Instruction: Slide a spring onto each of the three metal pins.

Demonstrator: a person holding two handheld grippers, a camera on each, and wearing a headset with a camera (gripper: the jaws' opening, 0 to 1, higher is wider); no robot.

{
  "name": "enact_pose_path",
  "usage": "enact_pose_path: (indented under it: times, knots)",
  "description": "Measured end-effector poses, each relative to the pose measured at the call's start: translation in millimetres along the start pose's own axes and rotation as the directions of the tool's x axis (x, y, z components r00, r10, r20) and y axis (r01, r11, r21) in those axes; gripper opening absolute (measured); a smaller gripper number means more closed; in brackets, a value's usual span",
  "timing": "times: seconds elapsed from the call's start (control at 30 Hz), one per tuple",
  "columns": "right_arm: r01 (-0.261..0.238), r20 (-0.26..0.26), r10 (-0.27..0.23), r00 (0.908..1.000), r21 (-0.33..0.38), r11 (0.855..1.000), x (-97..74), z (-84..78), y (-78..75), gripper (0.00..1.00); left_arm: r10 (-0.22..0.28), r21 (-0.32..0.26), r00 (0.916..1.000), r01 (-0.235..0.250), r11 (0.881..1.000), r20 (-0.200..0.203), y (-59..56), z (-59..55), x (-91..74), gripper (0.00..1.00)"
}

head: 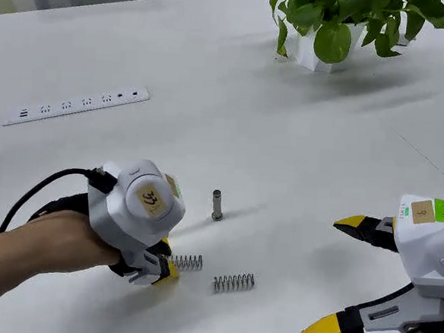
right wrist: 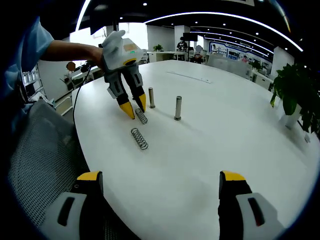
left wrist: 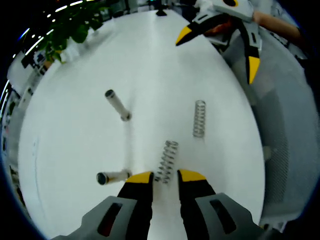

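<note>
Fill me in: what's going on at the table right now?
A person works two handheld grippers at a white table. The left gripper is down at the tabletop, its yellow-tipped fingers slightly apart on either side of one end of a small coiled metal spring that lies flat, not yet clamped. A second coiled metal spring lies nearby. The right gripper hangs wide open, holding nothing. Two short upright metal pins are bare.
</note>
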State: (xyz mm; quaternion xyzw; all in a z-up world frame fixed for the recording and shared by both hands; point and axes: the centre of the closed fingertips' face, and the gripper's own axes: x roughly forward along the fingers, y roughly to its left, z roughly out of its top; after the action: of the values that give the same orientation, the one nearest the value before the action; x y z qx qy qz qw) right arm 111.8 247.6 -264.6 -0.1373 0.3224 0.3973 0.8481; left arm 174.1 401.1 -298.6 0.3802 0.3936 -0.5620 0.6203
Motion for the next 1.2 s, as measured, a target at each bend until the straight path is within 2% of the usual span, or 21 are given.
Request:
enact_pose_path:
  times: [0.17,0.43,0.63,0.77,0.9,1.07,1.13,1.2]
  knots:
    - [-0.002,-0.001,0.002,1.0000,0.000,1.000,0.8,-0.5,0.9,0.98,-0.008,0.021,0.9999,0.008,1.000,-0.011,-1.2,-0.7,0.1,0.18]
    - [-0.001,0.003,0.001,1.0000,0.001,1.000,1.6,0.8,2.2,0.98,-0.007,0.012,1.0000,0.007,1.000,-0.004,-1.2,-3.2,-1.0,0.12]
    - [-0.004,-0.001,0.004,1.0000,-0.001,1.000,2.7,0.1,3.2,0.98,0.017,-0.003,0.9997,-0.017,1.000,0.018,-2.6,-4.2,-1.5,0.11]
    - [-0.006,-0.002,0.006,1.0000,-0.002,1.000,4.2,0.0,4.2,0.98,0.037,-0.048,0.9982,-0.035,0.998,0.048,-1.5,-4.9,-1.9,0.11]
    - [-0.007,-0.008,0.007,0.9999,-0.005,1.000,4.3,-1.2,4.8,0.98,0.045,-0.065,0.9971,-0.041,0.997,0.061,-1.6,-4.4,-1.7,0.11]
    - [-0.006,-0.007,0.006,1.0000,-0.003,1.000,4.0,-1.1,4.5,0.98,0.037,-0.076,0.9979,-0.033,0.997,0.053,-1.3,-3.6,-1.2,0.11]
    - [-0.006,-0.007,0.006,1.0000,-0.003,1.000,3.9,-1.4,4.2,0.97,0.027,-0.060,0.9985,-0.024,0.998,0.047,-1.9,-3.8,-1.0,0.12]
    - [-0.006,-0.011,0.006,0.9999,-0.005,1.000,4.0,-2.1,4.2,0.97,0.012,-0.083,0.9990,-0.009,0.997,0.042,-2.7,-3.0,-1.1,0.13]
